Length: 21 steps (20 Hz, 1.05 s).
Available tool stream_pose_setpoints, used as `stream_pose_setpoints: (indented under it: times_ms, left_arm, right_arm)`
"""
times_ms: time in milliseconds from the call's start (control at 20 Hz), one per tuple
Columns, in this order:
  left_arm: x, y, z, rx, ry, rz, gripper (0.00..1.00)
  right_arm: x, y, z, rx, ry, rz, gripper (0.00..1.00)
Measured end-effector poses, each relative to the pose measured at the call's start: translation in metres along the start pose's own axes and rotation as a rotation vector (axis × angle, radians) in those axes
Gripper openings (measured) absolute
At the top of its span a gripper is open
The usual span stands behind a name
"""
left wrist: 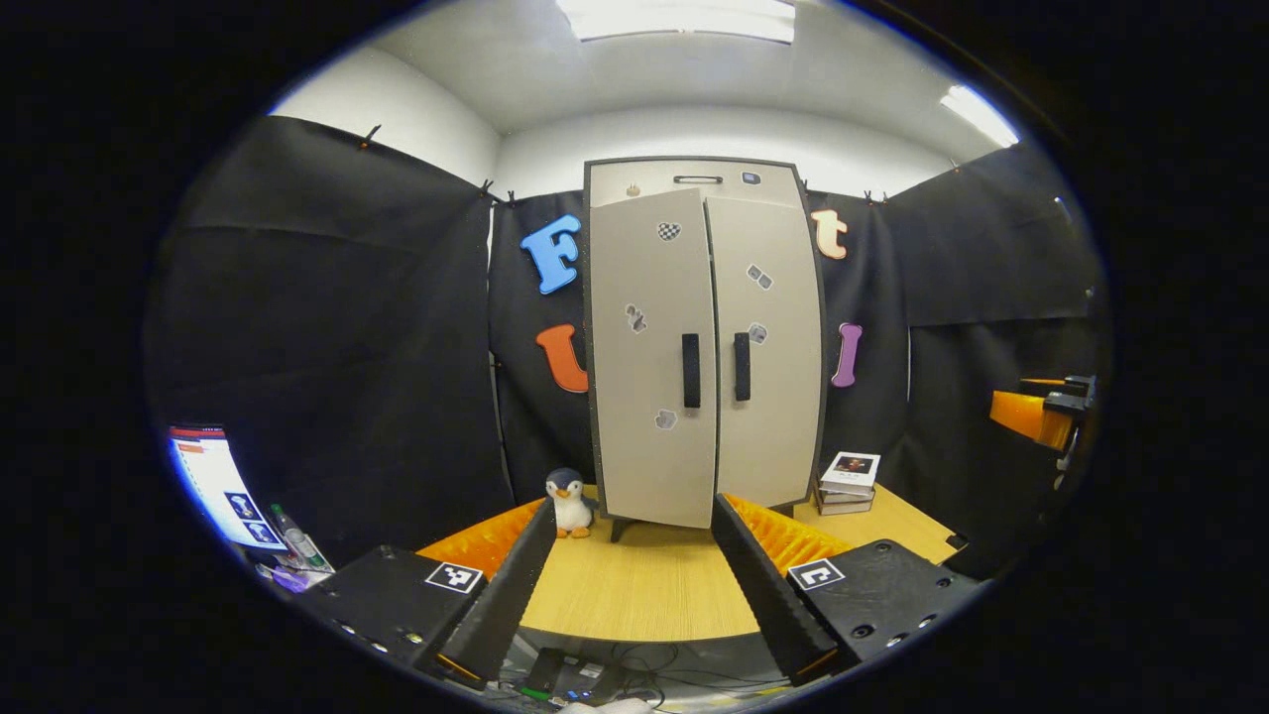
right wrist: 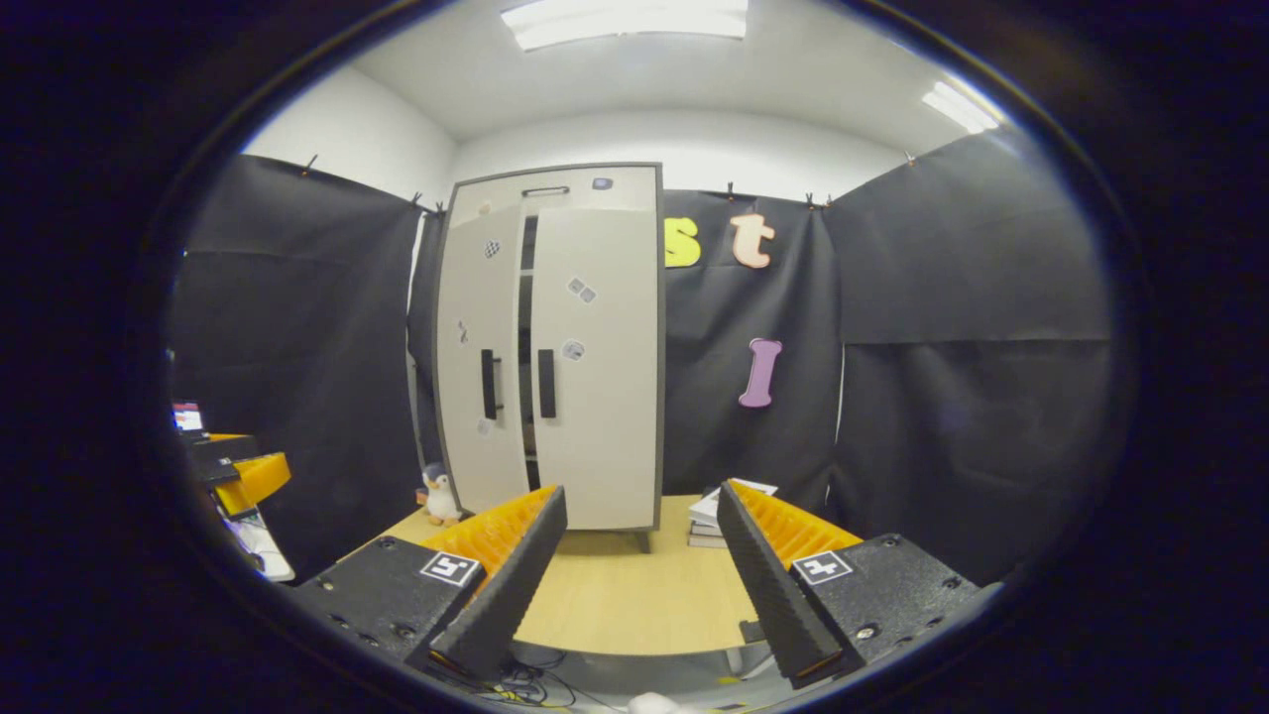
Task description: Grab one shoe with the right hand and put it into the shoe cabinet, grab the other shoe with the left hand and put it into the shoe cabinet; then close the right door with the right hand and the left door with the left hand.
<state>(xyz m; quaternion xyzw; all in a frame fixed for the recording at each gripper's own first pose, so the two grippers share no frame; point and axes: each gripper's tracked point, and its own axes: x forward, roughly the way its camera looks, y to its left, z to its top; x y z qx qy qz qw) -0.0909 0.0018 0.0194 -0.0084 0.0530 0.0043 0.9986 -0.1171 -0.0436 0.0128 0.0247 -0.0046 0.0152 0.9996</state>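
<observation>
Black cloth hangs all round the booth, with a wooden table (left wrist: pixel 644 585) in the middle and a tall shoe cabinet (left wrist: pixel 704 337) standing at its far edge.

Going left to right in the left gripper view: there's a lit screen (left wrist: pixel 213 486) low on the far left with a small bottle (left wrist: pixel 297 540) next to it, then a little penguin toy (left wrist: pixel 568 503) sitting on the table just beside the cabinet's left foot. The left door (left wrist: pixel 649 367) looks not quite pushed home, its bottom edge sits a bit forward of the right door (left wrist: pixel 768 357), which looks flush. Both dark door handles sit close together at the middle. A stack of books (left wrist: pixel 848 483) sits on the table just right of the cabinet. At the far right edge the other hand-held gripper (left wrist: pixel 1041 412) pokes in, can't tell its state from here. The left hand-held gripper (left wrist: pixel 630 575) is released, fingers spread wide with nothing between them, hovering off the near edge of the table.

From the right gripper view you can see a dark gap between the two doors, so the left one is ajar. The right hand-held gripper (right wrist: pixel 639 570) is also released and empty, well back from the cabinet. Shoes aren't anything I can make out, can't tell if they're inside.
</observation>
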Motion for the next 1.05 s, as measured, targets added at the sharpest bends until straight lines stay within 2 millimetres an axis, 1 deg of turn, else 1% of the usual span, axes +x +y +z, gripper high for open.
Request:
stream_pose_setpoints:
  times_ms: [150,300,550,650,750,1050]
  left_arm:
    - [0.0,0.002,0.001,0.01,-0.003,0.001,0.95]
    - [0.002,-0.007,0.003,0.006,-0.005,-0.023,0.96]
    - [0.004,-0.014,0.014,-0.001,-0.032,-0.042,0.96]
    - [0.003,-0.016,0.016,-0.001,-0.035,-0.049,0.96]
    - [0.002,-0.017,0.016,0.005,-0.04,-0.049,0.96]
    - [0.001,-0.011,0.013,-0.004,-0.029,-0.043,0.96]
  right_arm:
    - [-0.002,0.001,-0.005,0.001,0.012,-0.004,1.0]
    - [-0.003,0.0,-0.006,0.01,0.011,-0.007,1.0]
    - [-0.008,-0.004,-0.009,-0.008,0.013,-0.022,1.0]
    - [-0.01,-0.004,-0.007,0.002,0.009,-0.022,0.99]
    - [-0.012,-0.004,-0.006,0.006,0.0,-0.022,1.0]
    - [-0.014,0.004,-0.009,-0.007,0.005,-0.012,1.0]
